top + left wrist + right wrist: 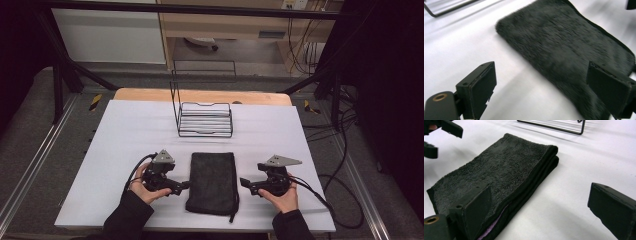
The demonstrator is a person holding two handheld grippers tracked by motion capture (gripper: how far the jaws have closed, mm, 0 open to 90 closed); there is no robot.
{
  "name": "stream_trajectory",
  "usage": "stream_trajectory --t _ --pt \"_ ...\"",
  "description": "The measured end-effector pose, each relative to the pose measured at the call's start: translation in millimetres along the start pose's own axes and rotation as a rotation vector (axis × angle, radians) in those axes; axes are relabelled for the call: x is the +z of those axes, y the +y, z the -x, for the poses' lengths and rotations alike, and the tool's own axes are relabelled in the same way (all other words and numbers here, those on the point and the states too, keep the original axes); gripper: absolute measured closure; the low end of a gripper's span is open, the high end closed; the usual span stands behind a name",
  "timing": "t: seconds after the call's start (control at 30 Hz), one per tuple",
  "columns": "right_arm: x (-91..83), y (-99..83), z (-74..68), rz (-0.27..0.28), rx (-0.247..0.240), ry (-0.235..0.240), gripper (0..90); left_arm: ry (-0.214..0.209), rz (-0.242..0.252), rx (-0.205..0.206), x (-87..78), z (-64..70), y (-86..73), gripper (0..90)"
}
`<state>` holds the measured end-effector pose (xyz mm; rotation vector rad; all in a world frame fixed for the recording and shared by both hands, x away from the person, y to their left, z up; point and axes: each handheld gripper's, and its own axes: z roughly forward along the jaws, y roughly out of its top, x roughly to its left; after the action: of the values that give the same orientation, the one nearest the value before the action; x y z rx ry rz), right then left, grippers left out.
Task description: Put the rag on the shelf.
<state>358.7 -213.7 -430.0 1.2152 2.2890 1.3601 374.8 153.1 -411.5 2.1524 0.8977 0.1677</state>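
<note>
Folded black towel [212, 182] lying flat on the white surface [125, 145] between both tools, looking soft, light, floppy; left tool [183, 186] and right tool [244, 182], jaws standing apart, are flanking its long edges, likeliest pinch points.

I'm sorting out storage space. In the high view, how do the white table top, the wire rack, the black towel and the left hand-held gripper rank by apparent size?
1. White table top, by far the largest.
2. Wire rack and black towel: too alike to rank, and the rack lies farther from the camera.
3. Left hand-held gripper, smallest.
</note>
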Motion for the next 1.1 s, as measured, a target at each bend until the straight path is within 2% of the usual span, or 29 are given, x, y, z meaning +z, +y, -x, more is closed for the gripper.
stream_trajectory --t 0.13,0.23,0.37,0.53,0.6,0.63,0.77,0.83,0.93,1.03,1.1 --pt "-1.7 -1.1 1.2 0.007 0.007 -0.001 6.2 0.03 -0.001 -0.021 6.2 -9.9 12.2 8.9" --pt "-1.8 -1.6 1.0 0.003 0.008 -0.005 6.0 0.046 0.021 -0.05 11.8 -17.2 21.5 10.3" --pt "-0.1 -2.6 0.7 -0.001 0.003 -0.007 5.7 0.067 0.055 -0.07 21.0 -22.9 33.2 14.6" --pt "0.6 -3.0 0.1 -0.003 0.001 -0.007 5.5 0.085 0.058 -0.089 34.2 -27.7 41.4 20.6" --pt "0.3 -3.1 -0.1 -0.001 0.002 -0.007 5.3 0.104 0.054 -0.09 40.9 -29.1 42.7 26.7" --pt "0.3 -3.1 -0.1 -0.001 0.002 -0.007 5.3 0.108 0.049 -0.099 44.5 -30.4 42.8 26.7" --pt "0.5 -3.3 -0.1 0.004 0.0 -0.013 4.9 0.101 0.033 -0.141 57.3 -35.8 41.5 37.0" --pt "0.6 -3.3 -0.3 0.002 0.006 -0.015 4.8 0.095 0.017 -0.144 62.7 -36.2 40.5 41.1" --pt "1.3 -3.4 -0.2 -0.002 0.009 -0.017 4.6 0.116 -0.016 -0.123 67.7 -37.1 38.8 47.1" --pt "2.2 -3.3 0.0 -0.003 0.008 -0.014 4.6 0.104 -0.024 -0.143 71.8 -39.1 36.6 50.8" --pt "2.8 -2.8 0.2 0.0 0.014 -0.013 4.5 0.095 -0.026 -0.142 74.4 -38.7 35.3 53.6"
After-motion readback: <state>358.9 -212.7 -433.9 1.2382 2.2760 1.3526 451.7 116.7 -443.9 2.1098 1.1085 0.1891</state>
